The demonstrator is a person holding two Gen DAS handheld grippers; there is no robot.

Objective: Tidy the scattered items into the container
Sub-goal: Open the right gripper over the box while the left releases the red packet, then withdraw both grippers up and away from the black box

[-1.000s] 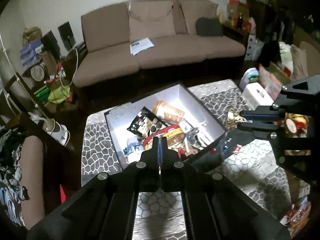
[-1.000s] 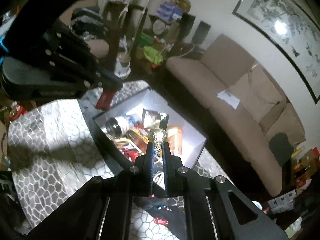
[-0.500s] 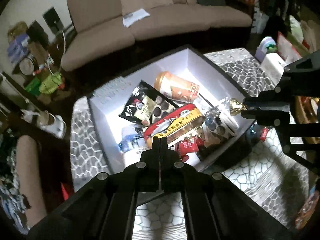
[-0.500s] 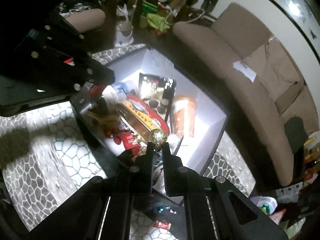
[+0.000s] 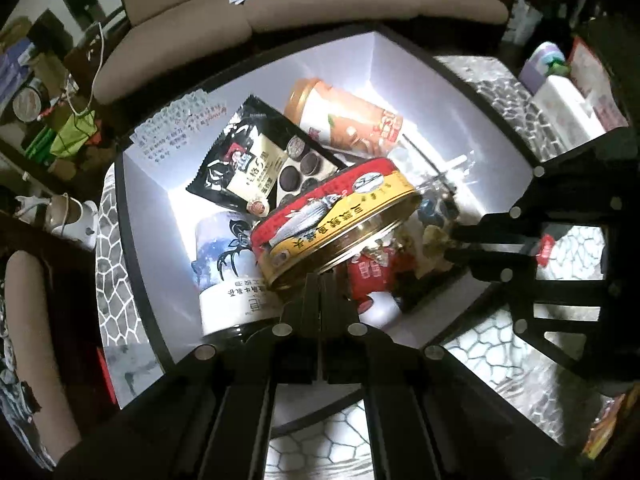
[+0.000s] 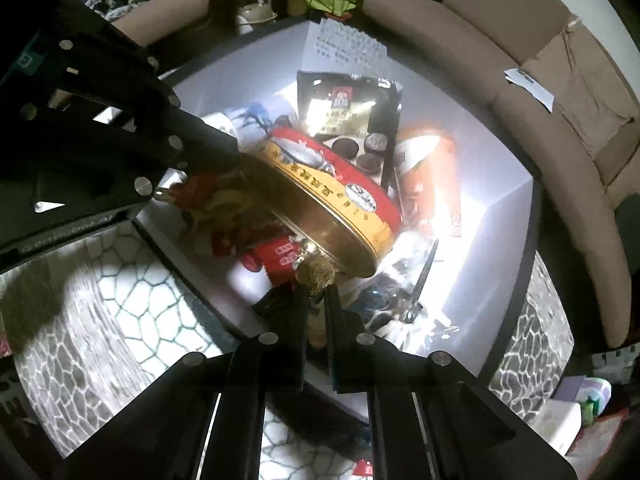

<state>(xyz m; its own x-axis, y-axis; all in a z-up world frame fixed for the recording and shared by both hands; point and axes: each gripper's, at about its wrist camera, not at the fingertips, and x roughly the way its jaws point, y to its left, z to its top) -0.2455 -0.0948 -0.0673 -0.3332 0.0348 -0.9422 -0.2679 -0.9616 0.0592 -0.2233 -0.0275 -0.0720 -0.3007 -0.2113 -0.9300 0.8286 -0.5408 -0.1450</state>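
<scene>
Right claw (image 6: pixel 316 294) pinches a gold-foil candy (image 6: pixel 317 273) over the white box (image 6: pixel 496 216); left claw (image 5: pixel 320 280) is pressed together, empty.

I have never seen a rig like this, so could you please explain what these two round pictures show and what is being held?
A person holds a two-finger gripper in each hand, each with a fisheye camera looking along its black fingers. Both views look down into a white box on a pebble-patterned table. In the box lie an oval fish tin, a black cookie packet, an orange-capped bottle and red wrappers. The right gripper pinches a gold foil-wrapped sweet over the box. The left gripper is shut and appears empty.
</scene>
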